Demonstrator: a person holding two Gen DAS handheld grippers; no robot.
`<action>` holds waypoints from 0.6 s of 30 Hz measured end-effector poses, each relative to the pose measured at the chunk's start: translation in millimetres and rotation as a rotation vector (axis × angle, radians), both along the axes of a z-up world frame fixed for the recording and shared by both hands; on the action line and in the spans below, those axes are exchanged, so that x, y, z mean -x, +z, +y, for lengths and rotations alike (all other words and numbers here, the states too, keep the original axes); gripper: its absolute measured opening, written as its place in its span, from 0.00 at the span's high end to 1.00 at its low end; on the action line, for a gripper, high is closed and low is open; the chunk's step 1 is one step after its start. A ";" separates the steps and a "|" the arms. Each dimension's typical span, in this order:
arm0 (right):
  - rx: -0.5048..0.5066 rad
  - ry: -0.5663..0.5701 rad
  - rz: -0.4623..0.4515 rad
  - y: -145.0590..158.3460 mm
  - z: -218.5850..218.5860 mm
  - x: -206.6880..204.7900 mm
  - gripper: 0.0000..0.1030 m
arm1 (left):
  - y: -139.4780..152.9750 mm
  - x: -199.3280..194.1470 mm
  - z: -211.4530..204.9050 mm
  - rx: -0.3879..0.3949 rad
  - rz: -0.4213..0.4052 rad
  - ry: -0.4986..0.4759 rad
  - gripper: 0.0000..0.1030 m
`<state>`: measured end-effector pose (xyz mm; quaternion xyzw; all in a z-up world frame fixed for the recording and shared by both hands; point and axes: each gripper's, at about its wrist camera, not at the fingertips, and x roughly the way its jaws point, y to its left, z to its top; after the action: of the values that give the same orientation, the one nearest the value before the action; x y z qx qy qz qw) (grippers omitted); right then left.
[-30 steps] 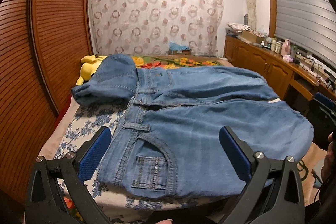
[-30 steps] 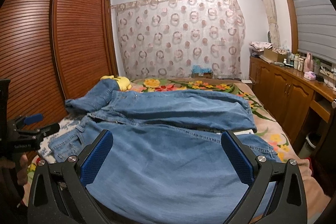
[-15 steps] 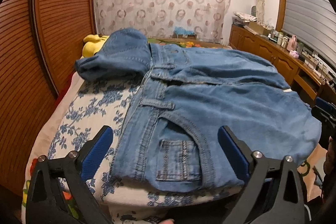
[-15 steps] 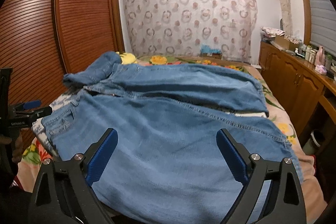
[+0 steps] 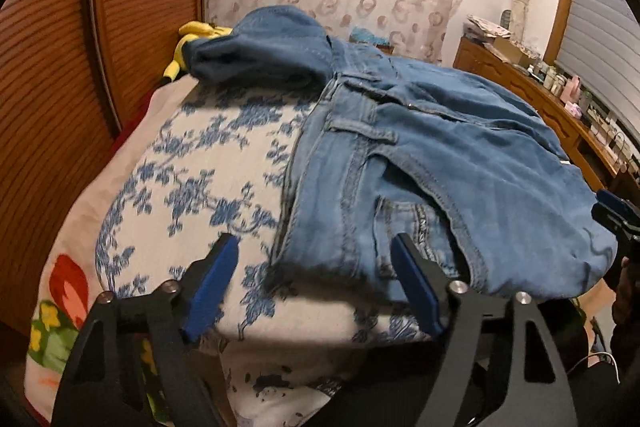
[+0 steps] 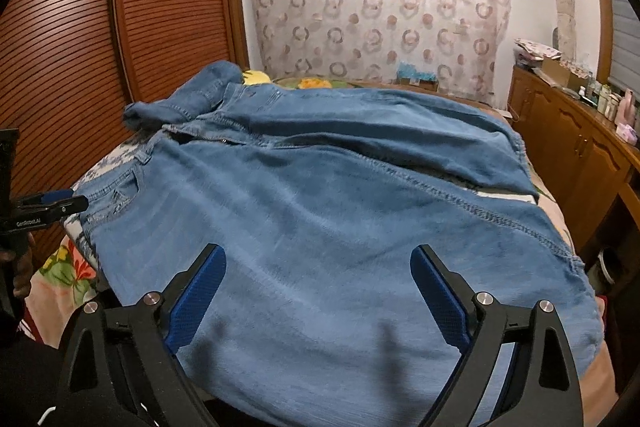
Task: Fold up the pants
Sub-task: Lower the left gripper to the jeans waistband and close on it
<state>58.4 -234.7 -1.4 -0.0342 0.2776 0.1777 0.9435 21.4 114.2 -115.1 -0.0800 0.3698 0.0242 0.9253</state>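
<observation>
Blue jeans (image 5: pixel 440 155) are lying spread flat across the bed (image 5: pixel 192 179), waistband end toward the bed's left edge, near the wooden wardrobe (image 5: pixel 52 75), legs running toward the right edge by the wooden cabinet (image 6: pixel 576 155). No proper fold looks done yet; only one corner of denim is lying bunched at the far left corner beside a yellow plush toy (image 5: pixel 192 35), so nearly all of the folding is still left. The left gripper (image 5: pixel 316 275) is hovering at the near edge over the waistband corner with the front pocket, jaws closing, the denim corner sitting between the blue pads but not yet pinched as far as I can tell. The right gripper (image 6: pixel 320 291) is hanging over the near leg at the near edge, jaws wide apart and gripping nothing. Judging from this, the first grab is just starting: likely lifting the near edge to bring one leg over the other.
</observation>
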 end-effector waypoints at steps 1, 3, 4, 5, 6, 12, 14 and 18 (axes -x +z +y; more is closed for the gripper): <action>0.002 0.003 0.003 0.1 -0.5 -1.5 0.09 | -1.8 1.4 2.1 0.010 0.000 0.007 0.29; 0.001 0.009 0.007 -1.4 -2.5 -3.2 0.09 | -5.0 2.3 6.1 0.035 0.003 0.013 0.31; 0.002 0.011 0.012 -0.8 -3.6 -4.0 0.09 | -7.4 2.0 8.3 0.057 0.008 0.017 0.33; 0.003 0.012 0.014 -1.3 -4.4 -5.7 0.09 | -10.2 1.3 10.0 0.086 0.013 0.020 0.35; 0.005 0.012 0.016 -1.9 -5.2 -6.7 0.09 | -11.5 1.2 10.4 0.097 0.010 0.024 0.36; 0.009 0.019 0.028 -3.2 -3.3 -11.8 0.11 | -12.3 -1.0 2.7 0.099 -0.005 0.023 0.59; 0.003 0.024 0.035 -4.9 -3.7 -10.9 0.12 | -11.5 -0.6 1.1 0.119 -0.009 0.009 0.68; 0.003 0.031 0.042 -6.1 -3.8 -11.8 0.18 | -1.6 0.4 -4.2 0.115 -0.043 -0.008 0.75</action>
<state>70.3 -238.5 -7.4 -0.0360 0.2971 0.1924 0.9346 20.9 110.0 -116.6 -0.1320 0.3508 -0.0023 0.9271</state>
